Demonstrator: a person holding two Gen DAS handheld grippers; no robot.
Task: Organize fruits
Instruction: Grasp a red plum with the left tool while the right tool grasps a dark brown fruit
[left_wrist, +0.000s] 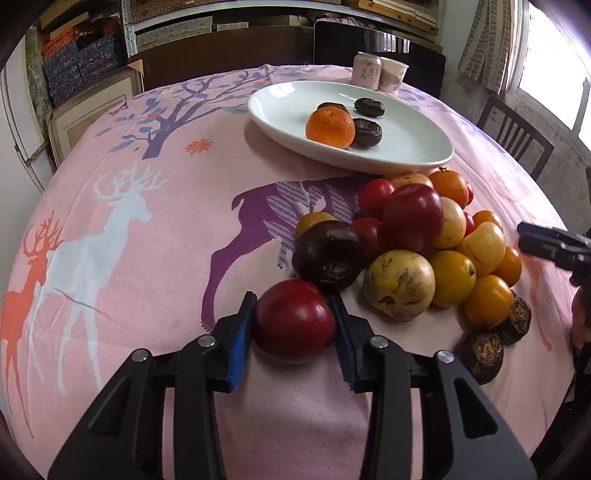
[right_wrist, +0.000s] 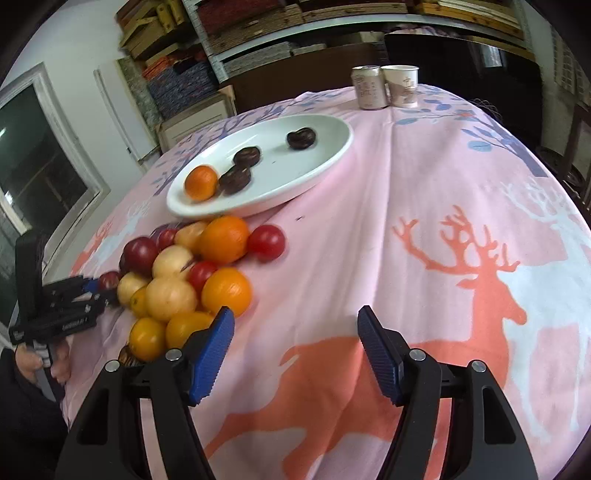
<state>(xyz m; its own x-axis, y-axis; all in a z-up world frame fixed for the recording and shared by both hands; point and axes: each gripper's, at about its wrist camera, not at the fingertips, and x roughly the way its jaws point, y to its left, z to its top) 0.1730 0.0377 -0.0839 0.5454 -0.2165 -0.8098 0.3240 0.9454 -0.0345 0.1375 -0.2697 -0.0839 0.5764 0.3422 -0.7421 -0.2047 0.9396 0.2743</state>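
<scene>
My left gripper (left_wrist: 292, 297) is shut on a dark red apple (left_wrist: 293, 321) that rests on the pink deer-print tablecloth; both blue pads press its sides. Just beyond it lies a pile of fruit (left_wrist: 424, 240): red, yellow, orange and dark brown pieces. A white oval plate (left_wrist: 406, 147) farther back holds one orange (left_wrist: 330, 127) and three dark fruits. My right gripper (right_wrist: 295, 312) is open over bare cloth, with the pile (right_wrist: 184, 280) to its left and the plate (right_wrist: 317, 147) beyond. The left gripper (right_wrist: 99, 291) shows at the pile's far side.
A drink can (left_wrist: 365, 70) and a paper cup (left_wrist: 393, 75) stand behind the plate at the table's far edge. A wooden chair (left_wrist: 517, 136) is at the right side. Shelves and boxes line the back wall. A hand (right_wrist: 40, 362) holds the left gripper's handle.
</scene>
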